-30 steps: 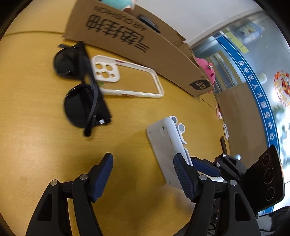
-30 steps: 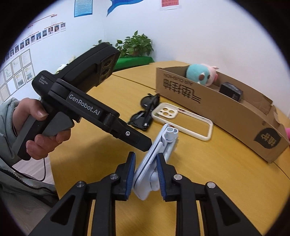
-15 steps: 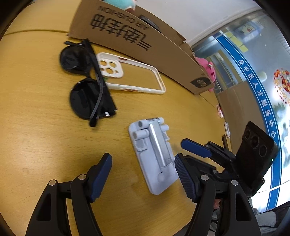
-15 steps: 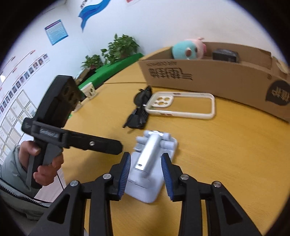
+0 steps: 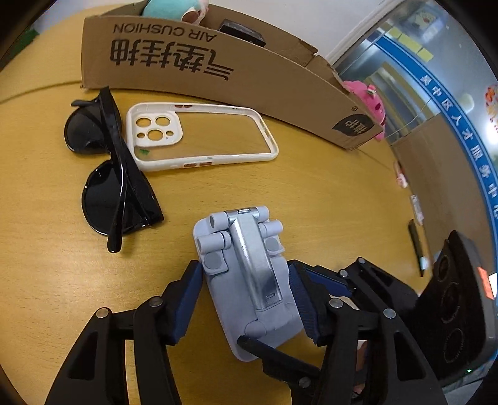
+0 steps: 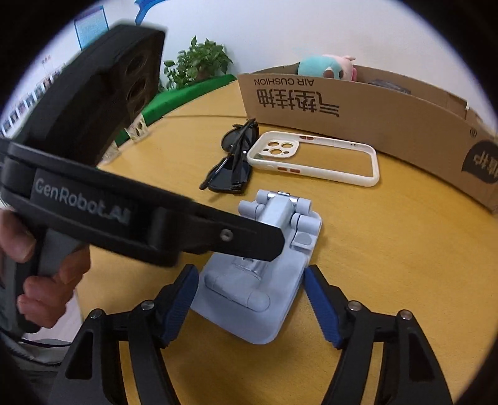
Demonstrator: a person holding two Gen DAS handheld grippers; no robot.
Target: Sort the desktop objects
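Nearest us on the tabletop [image 5: 46, 280] lies the stand [image 5: 246, 280], a pale grey folding phone stand, flat with its metal arm folded down on top. The left tool [image 5: 246, 289] straddles it, its jaws closing, pads just beside the long edges; we cannot tell whether they press yet. From the opposite side the right tool [image 6: 250, 302] also brackets the stand [image 6: 264, 280], its jaws opening and its pads clear of the sides, so it grips nothing.

We judge the stand stiff, light and smooth, hard plastic with hinges that could swing if lifted by the arm. The flat base plate looks the safer hold, pinched across its width near the middle, where the sides run parallel.

Beyond the stand and to its left lie the sunglasses [image 5: 115, 174], folded, and just beside them the case [image 5: 199, 137], a thin, probably flexible white rim. Behind both, farthest from the stand, stands the box [image 5: 218, 68], with a plush toy [image 5: 174, 9] inside.
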